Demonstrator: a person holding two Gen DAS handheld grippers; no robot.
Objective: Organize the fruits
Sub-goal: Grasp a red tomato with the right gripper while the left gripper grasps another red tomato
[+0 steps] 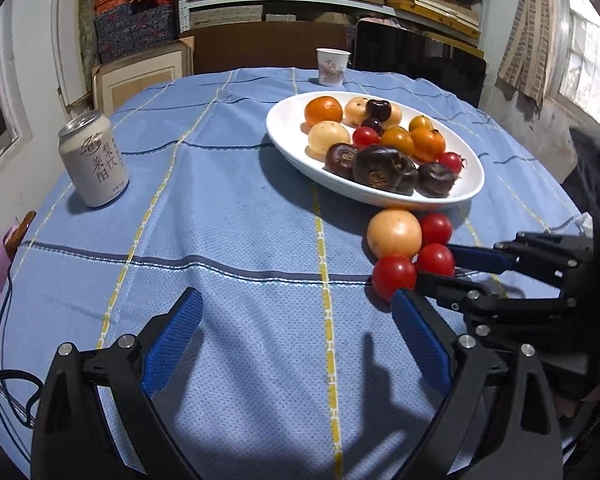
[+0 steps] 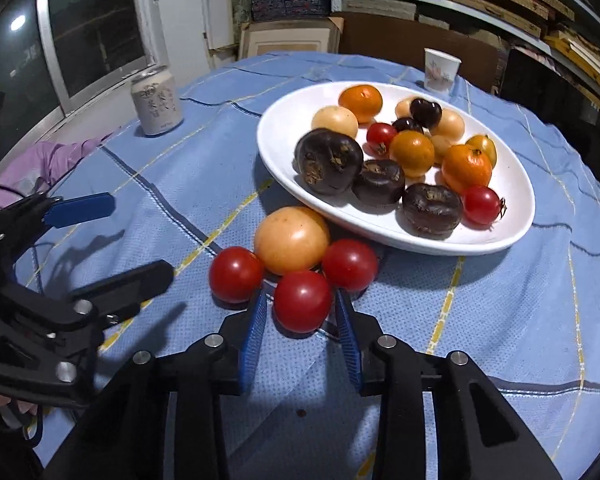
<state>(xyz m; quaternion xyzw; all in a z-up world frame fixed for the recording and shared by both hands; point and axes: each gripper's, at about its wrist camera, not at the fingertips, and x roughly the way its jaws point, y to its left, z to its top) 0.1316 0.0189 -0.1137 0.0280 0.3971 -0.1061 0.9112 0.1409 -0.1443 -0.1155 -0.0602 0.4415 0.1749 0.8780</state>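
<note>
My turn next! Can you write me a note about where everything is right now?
Left gripper: open, empty, over bare cloth.
Right gripper: jaws around the nearest tomato, pads about touching it.
On the cloth beside the plate: three tomatoes and a pale fruit.
Done: most fruit is on the plate.
Left: those four, probably onto the plate.

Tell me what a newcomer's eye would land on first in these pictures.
First, the white oval plate at the middle of the blue checked tablecloth, heaped with orange, pale, red and dark brown fruits. Next, the loose cluster just in front of it: a pale round fruit ringed by three red cherry tomatoes, with the right tool straddling the nearest red cherry tomato. The left tool gapes empty beside them.
</note>
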